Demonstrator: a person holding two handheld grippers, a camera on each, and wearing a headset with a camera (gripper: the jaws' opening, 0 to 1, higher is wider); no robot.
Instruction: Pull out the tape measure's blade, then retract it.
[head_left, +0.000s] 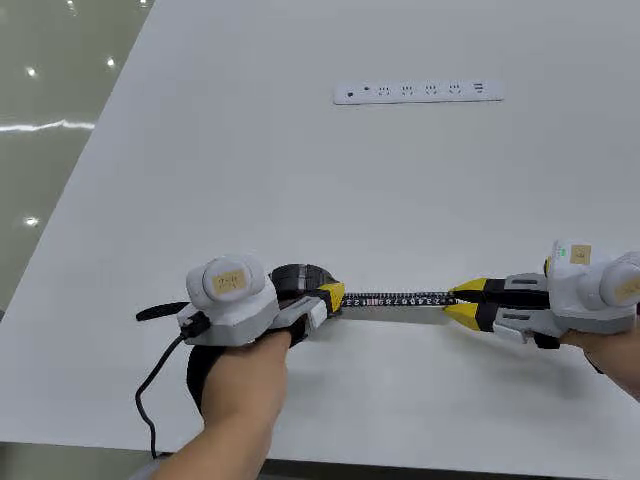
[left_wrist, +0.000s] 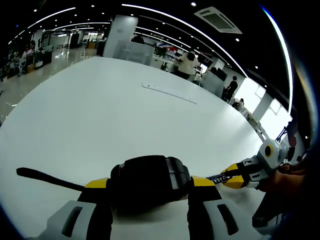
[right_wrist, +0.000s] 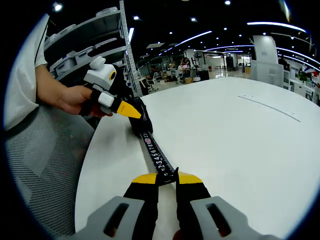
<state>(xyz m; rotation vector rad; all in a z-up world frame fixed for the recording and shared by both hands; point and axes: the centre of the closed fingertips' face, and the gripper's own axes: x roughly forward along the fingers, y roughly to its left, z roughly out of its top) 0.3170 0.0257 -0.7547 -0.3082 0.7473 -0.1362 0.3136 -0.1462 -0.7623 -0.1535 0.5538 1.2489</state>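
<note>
The tape measure sits on the white desk near its front edge. Its black case is clamped across its two broad sides by the yellow-tipped jaws of the left gripper. A short run of blade reaches from the case to the right gripper, whose jaws are pressed together on the blade's end. A thin black strap trails from the case's other side across the desk.

The case looks compact, rigid and fairly dense. Its smooth shell could twist in the jaws under a pull, so a hold across the broad faces seems soundest. The blade appears thin, springy and slick. It is likely stiff over this short span, but it may sag or buckle as more comes out. The return spring probably tugs it back toward the case, so the pinch at the end needs to be firm, and letting it in slowly would keep it from whipping.

In the right gripper view, the blade's numerals read 2 to 9 running away from the jaws. The finer marks are too small to read. No brand can be made out on the case, nor any writing on the power strip farther back.
</note>
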